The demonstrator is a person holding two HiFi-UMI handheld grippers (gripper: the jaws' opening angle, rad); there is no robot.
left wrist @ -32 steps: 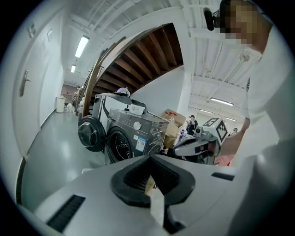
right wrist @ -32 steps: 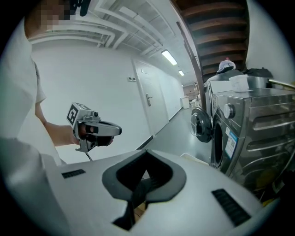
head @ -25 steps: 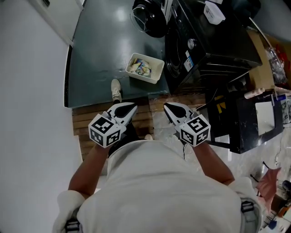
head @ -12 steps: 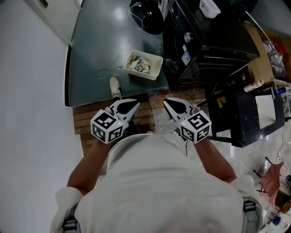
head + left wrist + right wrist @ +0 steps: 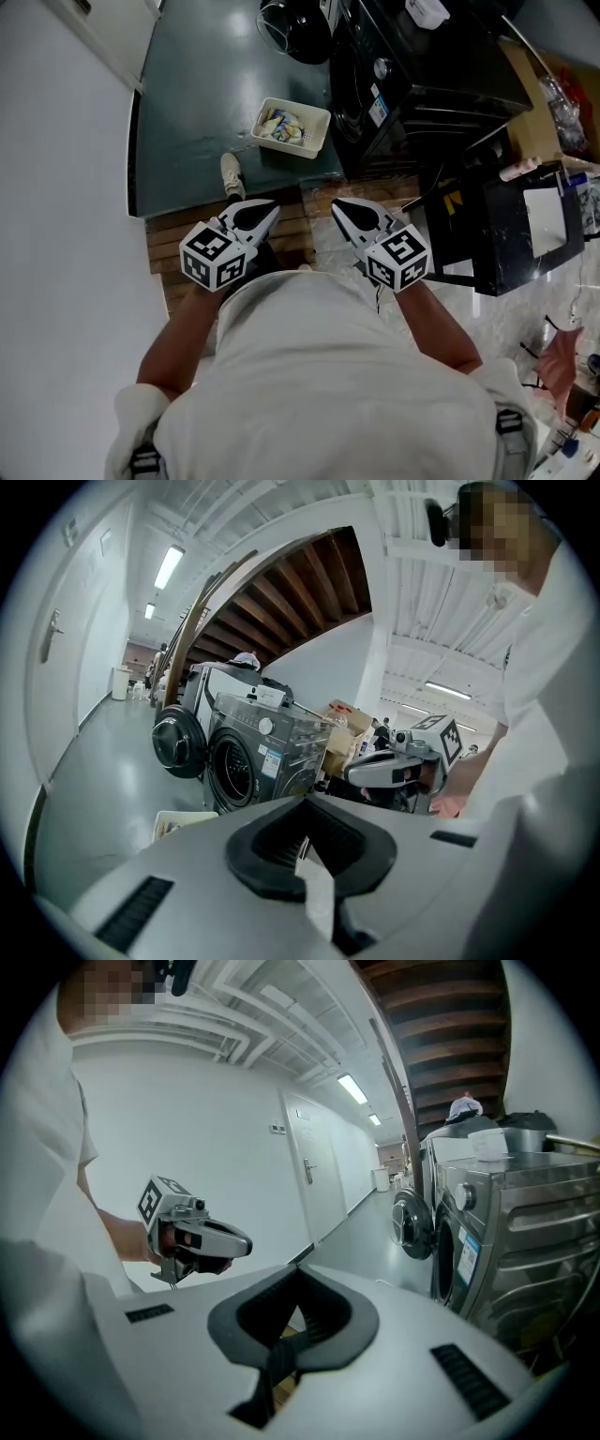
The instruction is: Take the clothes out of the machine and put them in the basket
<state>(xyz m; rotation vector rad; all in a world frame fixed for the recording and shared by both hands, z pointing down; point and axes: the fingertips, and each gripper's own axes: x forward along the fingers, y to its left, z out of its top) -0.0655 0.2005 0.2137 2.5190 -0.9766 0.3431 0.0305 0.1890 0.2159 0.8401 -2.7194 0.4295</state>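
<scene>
A dark front-loading washing machine (image 5: 412,70) stands ahead with its round door (image 5: 295,28) swung open; its drum opening (image 5: 232,771) looks dark and I cannot see clothes in it. In front of it on the floor is a white basket (image 5: 314,117) holding some light-coloured clothes (image 5: 281,127). My left gripper (image 5: 272,208) and right gripper (image 5: 336,204) are held side by side close to the person's body, well short of the basket. Both are shut with nothing between the jaws. Each gripper shows in the other's view: right gripper (image 5: 403,766), left gripper (image 5: 202,1237).
A wooden pallet (image 5: 291,230) lies under the grippers, and a white shoe (image 5: 232,175) stands at its far edge. A black frame (image 5: 506,225) and cardboard boxes (image 5: 544,103) crowd the right side. A white wall (image 5: 66,234) runs along the left. Grey-green floor (image 5: 206,94) stretches ahead.
Both grippers stay side by side and shut. The basket and machine have only slid slightly up and left in the head view.
</scene>
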